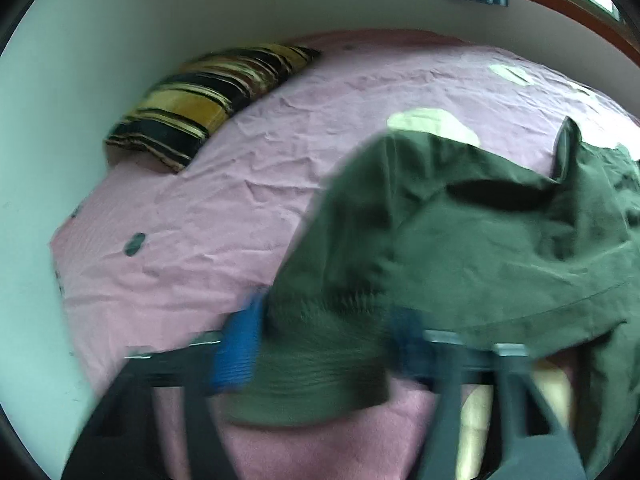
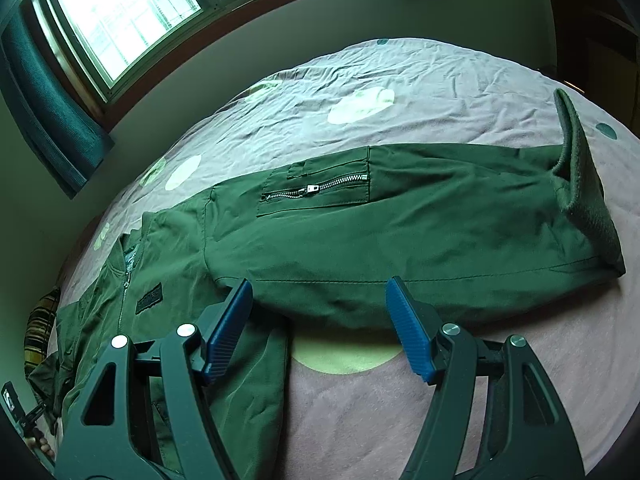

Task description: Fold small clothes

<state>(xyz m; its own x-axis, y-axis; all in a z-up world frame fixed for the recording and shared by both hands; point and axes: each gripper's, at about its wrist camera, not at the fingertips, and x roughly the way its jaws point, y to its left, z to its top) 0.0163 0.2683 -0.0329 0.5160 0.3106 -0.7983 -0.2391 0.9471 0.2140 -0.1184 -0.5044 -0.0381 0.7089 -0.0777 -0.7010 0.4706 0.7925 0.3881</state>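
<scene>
In the right wrist view we see our right gripper (image 2: 320, 322) spread wide, its blue pads (image 2: 408, 330) holding nothing, poised over the near edge of the green jacket (image 2: 400, 236). The jacket lies flat across the middle of the frame on the pink bedsheet (image 2: 500, 380), its zipped sleeve pocket (image 2: 320, 190) at centre and a ribbed cuff (image 2: 584, 168) standing up at the right. A window (image 2: 120, 12) fills the upper left.

The left wrist view, blurred, shows our left gripper (image 1: 320, 344) with ribbed green fabric (image 1: 320, 360) between its blue pads (image 1: 236, 348); whether they clamp it, we cannot tell. Only here does a striped pillow (image 1: 200, 100) show clearly, at upper left.
</scene>
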